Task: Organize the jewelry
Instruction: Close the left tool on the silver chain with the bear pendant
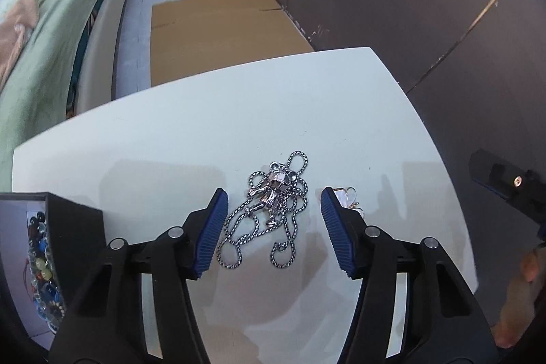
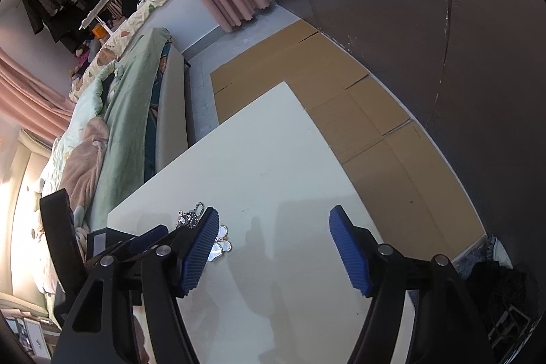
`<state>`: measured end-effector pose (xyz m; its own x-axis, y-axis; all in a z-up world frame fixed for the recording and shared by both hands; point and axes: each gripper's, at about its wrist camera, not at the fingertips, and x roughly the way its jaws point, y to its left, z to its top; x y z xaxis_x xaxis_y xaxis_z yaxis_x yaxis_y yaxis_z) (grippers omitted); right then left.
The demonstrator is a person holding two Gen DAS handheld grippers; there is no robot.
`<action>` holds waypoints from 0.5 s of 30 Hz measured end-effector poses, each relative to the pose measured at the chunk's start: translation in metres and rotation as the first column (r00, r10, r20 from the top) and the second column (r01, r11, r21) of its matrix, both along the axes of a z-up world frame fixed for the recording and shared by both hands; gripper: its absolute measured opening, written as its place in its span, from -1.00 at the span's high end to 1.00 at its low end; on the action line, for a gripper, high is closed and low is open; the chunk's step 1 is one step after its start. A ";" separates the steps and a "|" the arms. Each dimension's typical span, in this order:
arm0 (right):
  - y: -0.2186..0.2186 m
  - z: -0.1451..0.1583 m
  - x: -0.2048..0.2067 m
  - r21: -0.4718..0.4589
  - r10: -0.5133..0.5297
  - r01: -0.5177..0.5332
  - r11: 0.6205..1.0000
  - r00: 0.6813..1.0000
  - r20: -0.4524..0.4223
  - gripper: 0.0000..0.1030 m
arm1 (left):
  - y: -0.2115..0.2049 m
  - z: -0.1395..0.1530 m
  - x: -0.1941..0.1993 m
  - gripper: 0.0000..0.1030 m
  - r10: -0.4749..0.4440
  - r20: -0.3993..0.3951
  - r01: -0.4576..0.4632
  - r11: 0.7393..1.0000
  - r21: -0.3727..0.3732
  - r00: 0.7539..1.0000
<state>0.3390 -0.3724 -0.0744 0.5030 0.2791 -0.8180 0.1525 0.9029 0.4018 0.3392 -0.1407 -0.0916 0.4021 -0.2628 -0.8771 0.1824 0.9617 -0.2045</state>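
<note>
Left tongs [image 1: 273,227] spread wide, empty, straddling silver chain necklace [image 1: 269,214] heaped at frame centre on worktop [image 1: 170,142], long axis running away. Right tongs [image 2: 273,251] wide, empty, farther off.

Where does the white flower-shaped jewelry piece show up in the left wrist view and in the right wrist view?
Left wrist view: the white flower piece peeks out just behind the left gripper's right finger, right of centre.
Right wrist view: it lies lower centre-left, partly hidden by the right gripper's left finger.
Shared landmark: the silver chain necklace, seen beyond that finger on the white table.
</note>
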 end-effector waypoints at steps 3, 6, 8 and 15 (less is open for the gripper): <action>0.003 -0.001 -0.001 -0.006 0.007 -0.007 1.000 1.000 -0.002 -0.30 | -0.007 -0.003 0.002 -0.08 -0.001 0.020 0.001 1.000 0.017 1.000; 0.007 -0.003 0.000 -0.014 0.018 -0.018 1.000 1.000 -0.006 -0.30 | -0.013 -0.004 -0.001 0.07 -0.015 0.045 0.012 0.997 0.083 0.999; 0.011 -0.005 0.000 -0.023 0.025 -0.025 0.999 1.000 -0.013 -0.30 | -0.016 -0.004 -0.002 0.24 -0.012 0.061 0.004 0.992 0.128 0.998; 0.022 -0.013 0.005 -0.056 0.056 -0.057 0.997 0.998 -0.036 -0.28 | 0.000 -0.003 0.003 0.73 0.005 0.018 -0.005 1.000 0.016 1.000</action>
<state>0.3438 -0.3504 -0.0871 0.4589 0.2589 -0.8499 0.1135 0.9317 0.3451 0.3418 -0.1404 -0.0951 0.4187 -0.2470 -0.8739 0.1811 0.9657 -0.1862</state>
